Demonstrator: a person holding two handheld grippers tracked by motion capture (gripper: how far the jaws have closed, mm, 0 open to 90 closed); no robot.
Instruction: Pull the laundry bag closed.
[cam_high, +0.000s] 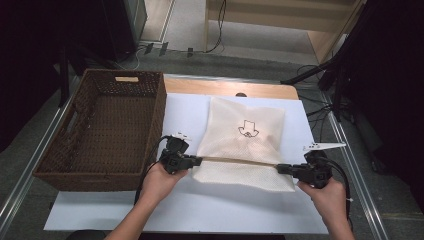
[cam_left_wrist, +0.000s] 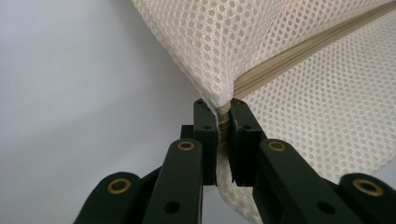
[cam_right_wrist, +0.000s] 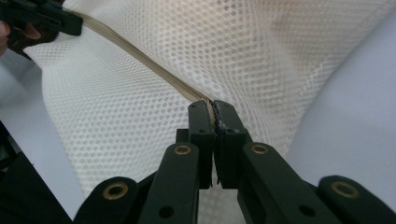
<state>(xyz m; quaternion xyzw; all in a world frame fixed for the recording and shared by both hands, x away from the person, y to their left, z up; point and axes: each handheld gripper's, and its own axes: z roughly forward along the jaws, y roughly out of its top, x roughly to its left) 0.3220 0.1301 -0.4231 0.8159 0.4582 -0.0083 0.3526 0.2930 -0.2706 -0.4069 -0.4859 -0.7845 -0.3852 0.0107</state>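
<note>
A white mesh bag (cam_high: 245, 145) lies at the centre of the high view on a white sheet (cam_high: 175, 210), right of a brown wicker basket (cam_high: 107, 130). A tan zipper (cam_high: 237, 161) runs across the lower part of the bag. The left gripper (cam_high: 196, 161) is clamped on the left end of the zipper, at the corner of the mesh (cam_left_wrist: 224, 100). The right gripper (cam_high: 281, 168) is clamped on the right end of the zipper (cam_right_wrist: 211, 105). The zipper is stretched straight between both grippers.
</note>
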